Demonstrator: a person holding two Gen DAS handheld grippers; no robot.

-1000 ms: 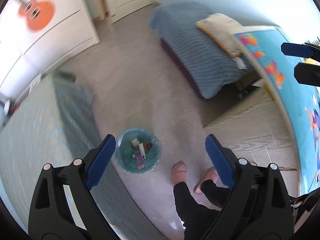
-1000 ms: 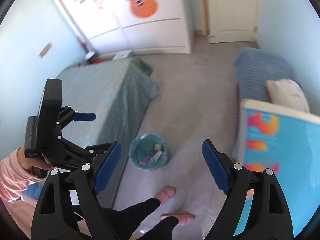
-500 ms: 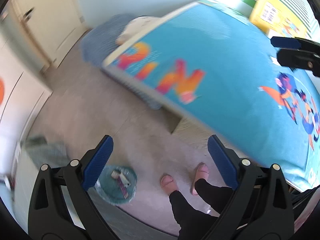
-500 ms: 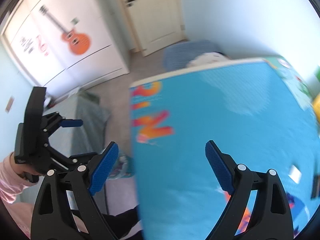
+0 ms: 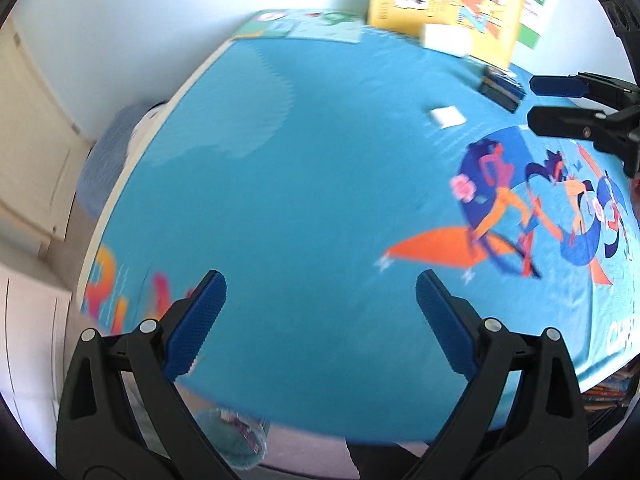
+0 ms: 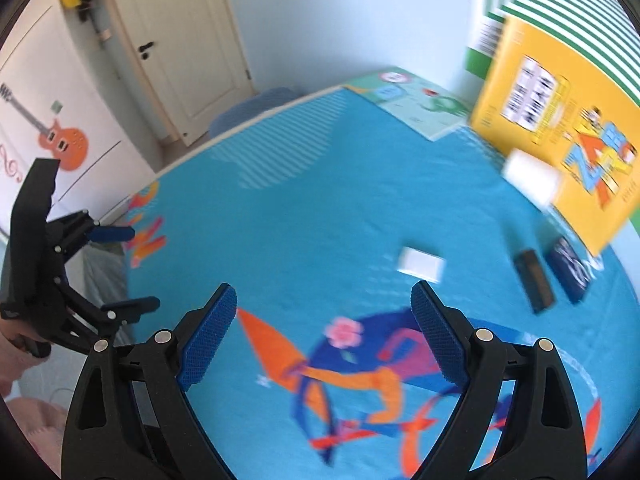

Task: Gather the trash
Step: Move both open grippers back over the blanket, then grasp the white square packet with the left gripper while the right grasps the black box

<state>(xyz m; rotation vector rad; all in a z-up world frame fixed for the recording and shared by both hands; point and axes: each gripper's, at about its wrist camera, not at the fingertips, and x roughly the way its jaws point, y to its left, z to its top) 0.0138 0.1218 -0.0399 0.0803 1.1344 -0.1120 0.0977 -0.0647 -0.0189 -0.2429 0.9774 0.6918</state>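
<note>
Both grippers hang above a table with a bright blue printed cover [image 5: 304, 168], also in the right wrist view [image 6: 304, 216]. My left gripper [image 5: 320, 304] is open and empty. My right gripper [image 6: 324, 320] is open and empty. A small white piece [image 5: 447, 116] lies on the cover, ahead of the right gripper [image 6: 422, 262]. Two dark flat items [image 6: 534, 280] [image 6: 568, 270] lie beyond it, and a white block [image 6: 530, 176] stands further back. A teal bin [image 5: 236, 440] with trash sits on the floor below the table's near edge.
A yellow box [image 6: 560, 132] leans on the striped wall at the back. A green booklet [image 6: 420, 106] lies at the far corner. A blue bed [image 5: 108, 152] lies left of the table, with a door [image 6: 184, 48] and a guitar-decorated wardrobe [image 6: 60, 140] beyond.
Both views have swung up from the floor and the bin onto the blue tabletop. The bin has slid to the bottom edge of the left view. Both grippers stay open.
</note>
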